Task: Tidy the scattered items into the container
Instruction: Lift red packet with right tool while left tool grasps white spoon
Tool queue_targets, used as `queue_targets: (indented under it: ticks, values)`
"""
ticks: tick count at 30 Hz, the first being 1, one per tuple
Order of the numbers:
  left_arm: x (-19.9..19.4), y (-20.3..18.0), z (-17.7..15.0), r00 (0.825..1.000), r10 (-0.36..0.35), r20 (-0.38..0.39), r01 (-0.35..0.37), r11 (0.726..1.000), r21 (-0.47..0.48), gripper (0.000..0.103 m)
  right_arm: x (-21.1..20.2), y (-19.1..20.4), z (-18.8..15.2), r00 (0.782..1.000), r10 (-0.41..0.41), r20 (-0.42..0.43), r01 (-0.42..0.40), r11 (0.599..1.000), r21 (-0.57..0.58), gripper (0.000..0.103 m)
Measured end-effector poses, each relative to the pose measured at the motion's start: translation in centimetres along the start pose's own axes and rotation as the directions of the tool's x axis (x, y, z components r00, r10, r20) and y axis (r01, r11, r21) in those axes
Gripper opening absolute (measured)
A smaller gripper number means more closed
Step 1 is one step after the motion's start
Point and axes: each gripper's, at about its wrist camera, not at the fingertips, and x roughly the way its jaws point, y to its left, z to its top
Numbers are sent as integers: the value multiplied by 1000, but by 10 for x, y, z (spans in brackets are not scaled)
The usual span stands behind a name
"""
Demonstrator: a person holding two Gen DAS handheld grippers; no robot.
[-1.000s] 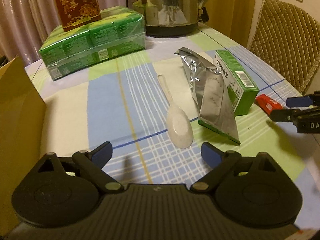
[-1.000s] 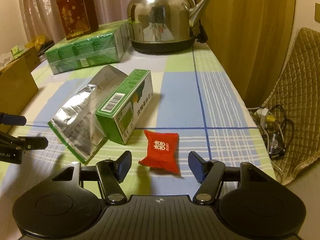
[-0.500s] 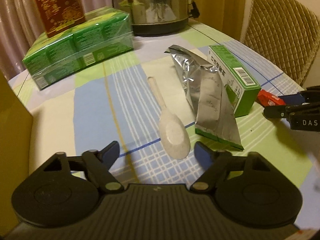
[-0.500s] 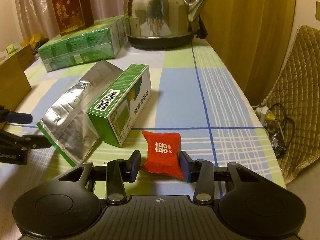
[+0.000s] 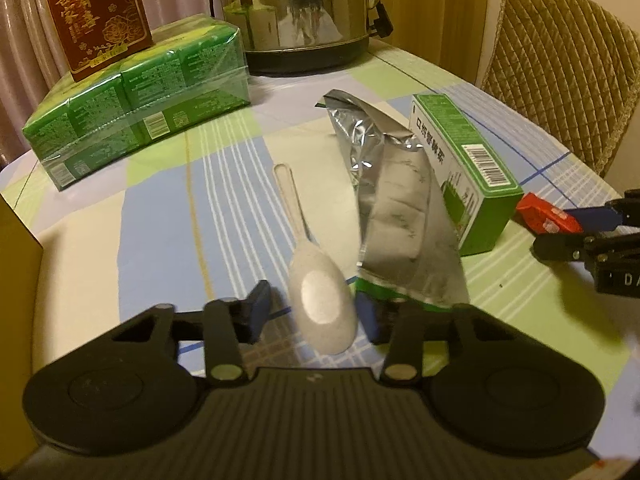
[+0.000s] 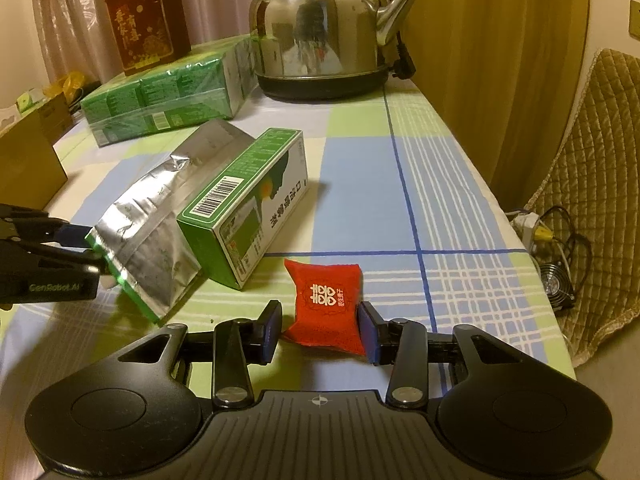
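The white spoon [image 5: 316, 280] lies on the bench [image 5: 160, 240] in the lower middle of the left wrist view, its long axis running up the frame: the handle tip points toward the upper middle, the bowl faces up nearest the camera. The left gripper [image 5: 314, 314] straddles that bowl. Its jaws have just been closing and now stand narrowly apart; the right pad sits against the bowl's edge, while a thin gap shows at the left pad, so the bowl is between them but not clamped.

In the right wrist view the red pouch [image 6: 326, 306] sits low in the middle of the frame, its short length running up the picture and its white emblem facing up. The right gripper [image 6: 320, 328] has its jaws pressed on the pouch's two sides, clamped on it.

Just right of the spoon in the left view lies a silver foil bag [image 5: 396, 216], its length also running up the frame, leaning on a green carton [image 5: 460, 160] that lies lengthwise beside it. A brown cardboard box [image 5: 16, 280] stands at the left edge. Farther up are a wrapped green pack [image 5: 136, 120], a dark red box [image 5: 96, 12] on top of it, and a steel kettle [image 5: 304, 12].
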Motion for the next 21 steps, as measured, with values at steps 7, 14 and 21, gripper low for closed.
queue_targets:
  ticks: [7, 14, 21]
  values:
    - [-21, -2, -16, 999, -17, -39, 16, 1000, -24, 29, -12, 7, -8, 1000, 19, -3, -19, 1000, 3, 38]
    - [-78, -15, -71, 998, -7, -66, 3, 998, -57, 29, -46, 28, -34, 998, 57, -16, -57, 998, -1, 34]
    - [-125, -26, -117, 998, 4, -64, -11, 994, -111, 29, -80, 51, -64, 999, 52, -10, -53, 998, -44, 32]
